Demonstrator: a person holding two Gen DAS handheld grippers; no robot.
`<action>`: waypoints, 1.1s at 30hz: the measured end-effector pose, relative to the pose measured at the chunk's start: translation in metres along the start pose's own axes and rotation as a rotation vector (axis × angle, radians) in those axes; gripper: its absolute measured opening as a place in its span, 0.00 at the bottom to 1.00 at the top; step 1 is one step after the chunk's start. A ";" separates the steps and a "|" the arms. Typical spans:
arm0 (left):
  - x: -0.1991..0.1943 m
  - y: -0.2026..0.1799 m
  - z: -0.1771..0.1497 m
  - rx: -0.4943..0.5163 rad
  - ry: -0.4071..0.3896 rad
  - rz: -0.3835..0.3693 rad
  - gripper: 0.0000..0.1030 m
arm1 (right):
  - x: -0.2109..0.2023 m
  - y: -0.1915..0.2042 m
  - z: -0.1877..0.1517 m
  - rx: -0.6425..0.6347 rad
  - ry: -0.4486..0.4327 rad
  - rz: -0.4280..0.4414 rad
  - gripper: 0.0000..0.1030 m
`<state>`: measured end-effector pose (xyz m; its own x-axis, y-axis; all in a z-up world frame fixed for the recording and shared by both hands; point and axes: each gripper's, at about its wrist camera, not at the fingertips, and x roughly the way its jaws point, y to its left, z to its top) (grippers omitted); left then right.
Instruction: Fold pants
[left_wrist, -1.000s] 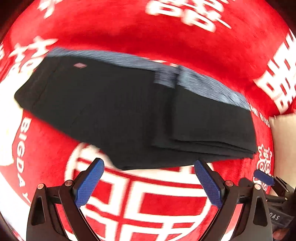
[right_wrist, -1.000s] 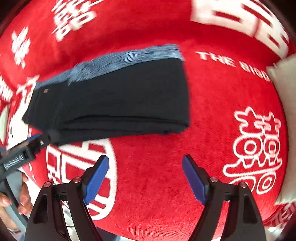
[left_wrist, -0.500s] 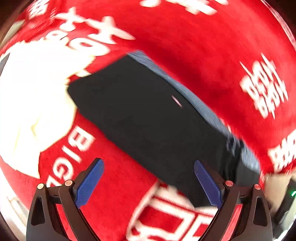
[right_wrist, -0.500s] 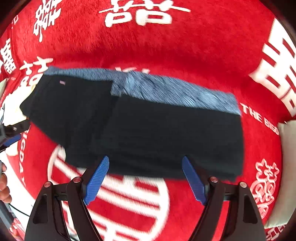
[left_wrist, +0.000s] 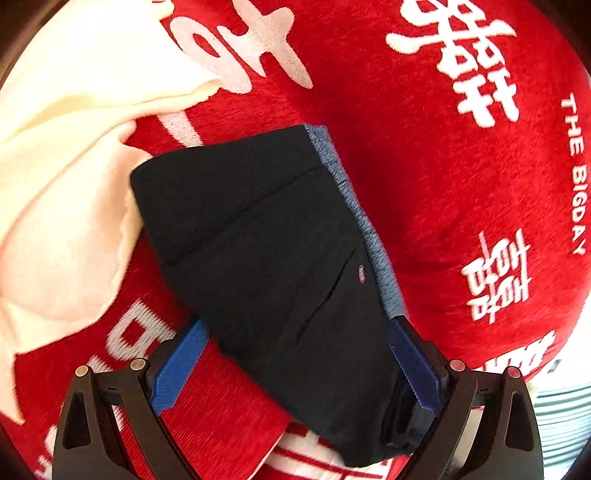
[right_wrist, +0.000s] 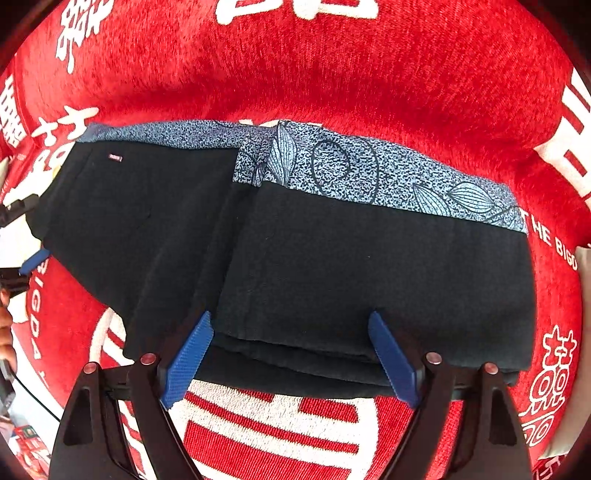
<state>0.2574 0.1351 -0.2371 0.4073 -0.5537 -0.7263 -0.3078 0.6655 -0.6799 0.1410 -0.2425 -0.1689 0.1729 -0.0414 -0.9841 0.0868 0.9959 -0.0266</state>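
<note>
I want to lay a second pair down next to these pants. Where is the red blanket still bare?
Bare red blanket runs beyond the patterned waistband of the pants, and to its right in the left wrist view. A narrower strip lies in front of the pants' near fold. It is crowded at the pants' far end, where a cream cloth touches them.

Each gripper (right_wrist: 290, 354) — black frame, ribbed blue pads, silver screws.

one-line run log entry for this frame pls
stage: pants partly folded | pants: on red blanket | left gripper: open, astride pants end | right gripper: open, jaws just widened, over folded edge
</note>
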 end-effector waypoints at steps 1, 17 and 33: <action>0.002 0.001 0.001 -0.006 -0.004 -0.018 0.95 | 0.000 0.001 0.000 0.002 -0.001 -0.002 0.86; 0.026 -0.025 0.015 0.055 -0.008 0.069 0.82 | -0.006 0.002 0.005 -0.018 -0.008 -0.027 0.87; 0.023 -0.123 -0.039 0.655 -0.132 0.543 0.24 | -0.059 0.079 0.128 -0.134 0.076 0.260 0.87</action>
<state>0.2708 0.0208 -0.1746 0.4565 -0.0389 -0.8889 0.0528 0.9985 -0.0166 0.2634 -0.1716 -0.0901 0.0984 0.2179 -0.9710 -0.0818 0.9742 0.2103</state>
